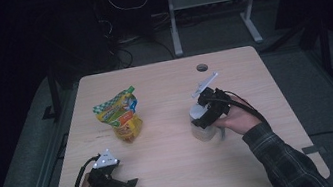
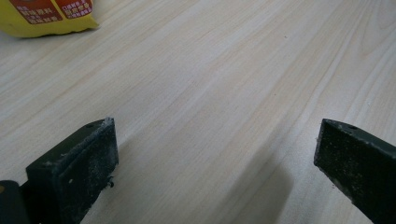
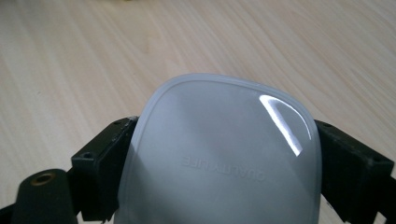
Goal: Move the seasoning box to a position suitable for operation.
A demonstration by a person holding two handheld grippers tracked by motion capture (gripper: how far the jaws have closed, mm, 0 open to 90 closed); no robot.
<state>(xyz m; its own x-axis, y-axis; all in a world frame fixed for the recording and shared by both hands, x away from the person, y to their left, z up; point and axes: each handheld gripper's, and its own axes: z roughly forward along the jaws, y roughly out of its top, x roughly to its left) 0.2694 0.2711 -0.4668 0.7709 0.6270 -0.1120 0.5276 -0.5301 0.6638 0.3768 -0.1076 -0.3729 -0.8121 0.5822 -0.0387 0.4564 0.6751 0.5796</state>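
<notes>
A white plastic container (image 1: 203,131) with a rounded square lid (image 3: 224,154) stands on the wooden table (image 1: 177,173) right of centre. My right gripper (image 1: 204,116) comes at it from the right, and its two black jaws sit against the container's opposite sides just under the lid rim (image 3: 223,125). A yellow and green snack bag (image 1: 120,118) lies left of centre; its lower corner shows at the top left of the left gripper view (image 2: 46,16). My left gripper (image 1: 129,184) rests near the front left edge, open, with bare tabletop between its jaws (image 2: 215,126).
A round cable hole (image 1: 202,67) sits near the table's far edge. Behind the table stands a grey metal desk frame (image 1: 173,21) with cables on the dark floor. Bare wood lies between the bag and the container.
</notes>
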